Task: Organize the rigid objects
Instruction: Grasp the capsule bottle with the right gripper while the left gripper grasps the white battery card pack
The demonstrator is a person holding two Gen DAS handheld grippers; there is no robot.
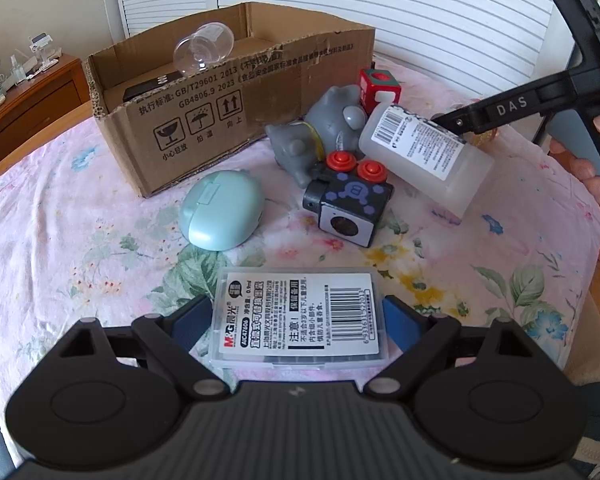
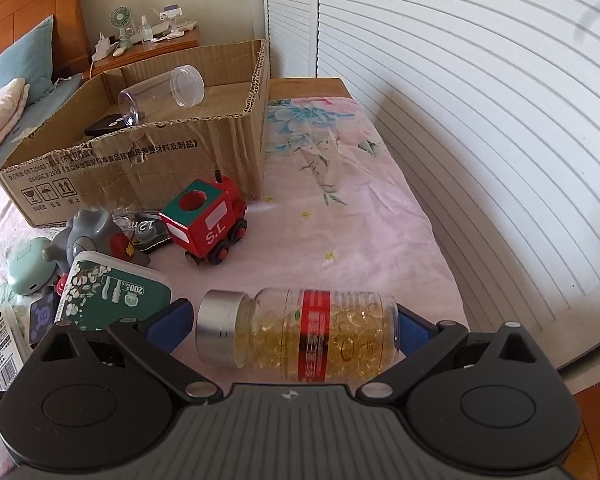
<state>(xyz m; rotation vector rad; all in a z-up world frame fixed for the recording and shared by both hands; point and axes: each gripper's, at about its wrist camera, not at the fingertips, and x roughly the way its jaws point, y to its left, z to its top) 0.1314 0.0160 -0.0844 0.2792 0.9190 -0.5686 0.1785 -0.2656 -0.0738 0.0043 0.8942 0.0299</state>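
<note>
My left gripper (image 1: 296, 306) is shut on a flat clear plastic case (image 1: 300, 320) with a white barcode label. Its blue pads press both long sides, low over the floral sheet. A capsule bottle (image 2: 312, 332) with a silver cap and a red label lies crosswise in my right gripper (image 2: 294, 310), one pad on the cap and one on the base. In the left wrist view, a right gripper finger (image 1: 512, 106) reaches in from the upper right. An open cardboard box (image 1: 204, 120) stands at the back, holding a clear jar (image 1: 204, 46) and a dark flat device (image 2: 108, 124).
Loose on the bed in front of the box are a mint-green oval case (image 1: 222, 210), a grey elephant toy (image 1: 320, 132), a black cube with red buttons (image 1: 350, 200), a translucent white container (image 1: 424, 152) and a red toy train (image 2: 208, 220). White louvred doors (image 2: 460, 120) run close along the bed's right edge.
</note>
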